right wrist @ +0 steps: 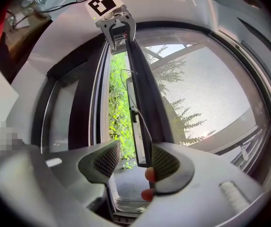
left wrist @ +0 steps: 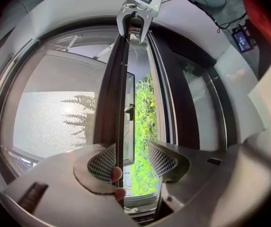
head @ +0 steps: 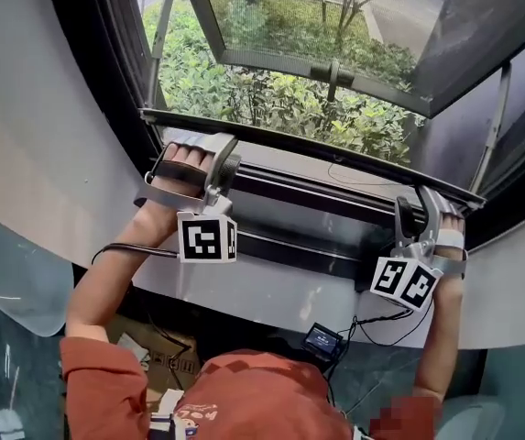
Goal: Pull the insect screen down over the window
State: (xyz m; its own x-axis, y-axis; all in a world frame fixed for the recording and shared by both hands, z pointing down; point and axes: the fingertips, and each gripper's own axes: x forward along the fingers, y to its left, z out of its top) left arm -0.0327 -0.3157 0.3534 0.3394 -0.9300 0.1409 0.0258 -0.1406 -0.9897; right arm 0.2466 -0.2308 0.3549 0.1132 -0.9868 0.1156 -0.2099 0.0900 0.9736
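1. Mesh of the insect screen (left wrist: pixel 55 122) covers most of the window opening, so the pull looks largely done.
2. Near the bottom, the window frame (head: pixel 317 236) is not yet met. A strip of greenery (left wrist: pixel 144 126) shows between it and the screen's bottom bar (head: pixel 335 161).
3. The left tongs (left wrist: pixel 133 161) and right tongs (right wrist: pixel 135 162) are released wide. Each straddles one end of that bar, which rests against one pad only. The last stretch down to the frame is left.
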